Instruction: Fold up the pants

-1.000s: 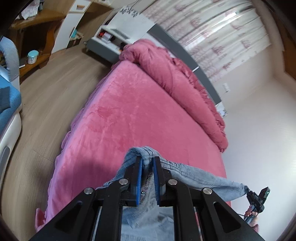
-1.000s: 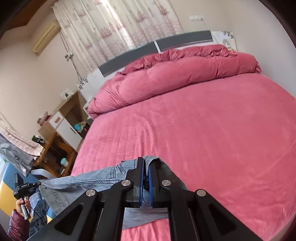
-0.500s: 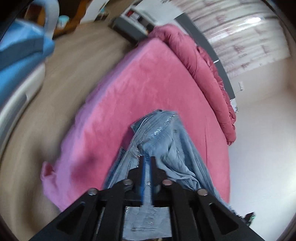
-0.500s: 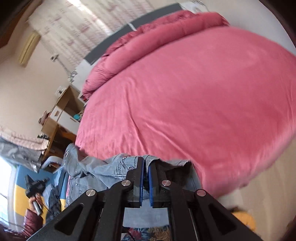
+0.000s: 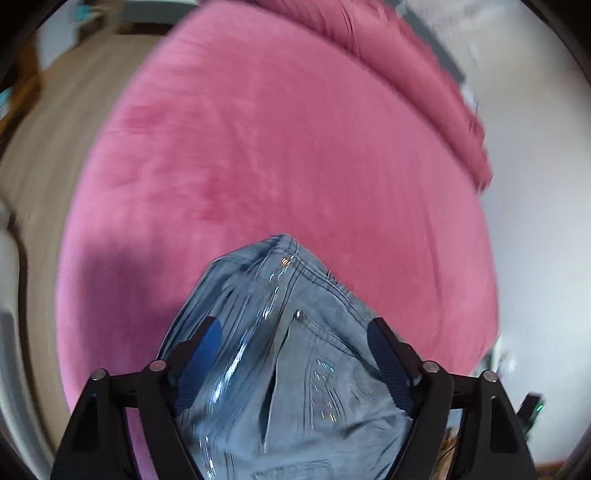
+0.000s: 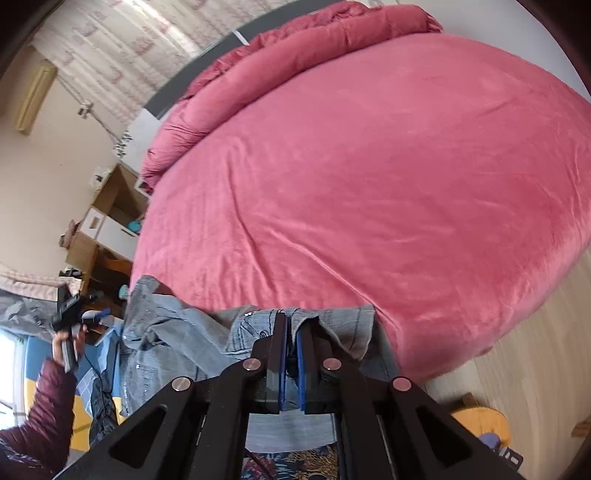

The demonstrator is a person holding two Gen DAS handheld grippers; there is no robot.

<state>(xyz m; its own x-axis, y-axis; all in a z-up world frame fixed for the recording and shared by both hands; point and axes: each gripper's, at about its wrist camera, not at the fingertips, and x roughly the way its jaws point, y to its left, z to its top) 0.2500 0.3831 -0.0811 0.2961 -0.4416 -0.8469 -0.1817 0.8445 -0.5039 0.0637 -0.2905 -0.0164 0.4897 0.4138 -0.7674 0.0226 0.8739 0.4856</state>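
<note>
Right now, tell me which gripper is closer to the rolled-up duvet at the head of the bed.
Neither clearly. The left gripper stands open over the jeans; the right gripper is shut on them. Both are at the foot edge, far from the duvet.

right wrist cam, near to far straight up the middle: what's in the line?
right gripper shut on the jeans → pink bedspread → rolled pink duvet → grey headboard → curtain.

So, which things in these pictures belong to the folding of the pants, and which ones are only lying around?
Belong to the job:
- jeans
- left gripper, jaws just opened, denim loose between them
- right gripper, shut on the jeans
- pink bed, the work surface

Just lying about:
- rolled pink duvet
- wooden shelves
- curtains
</note>
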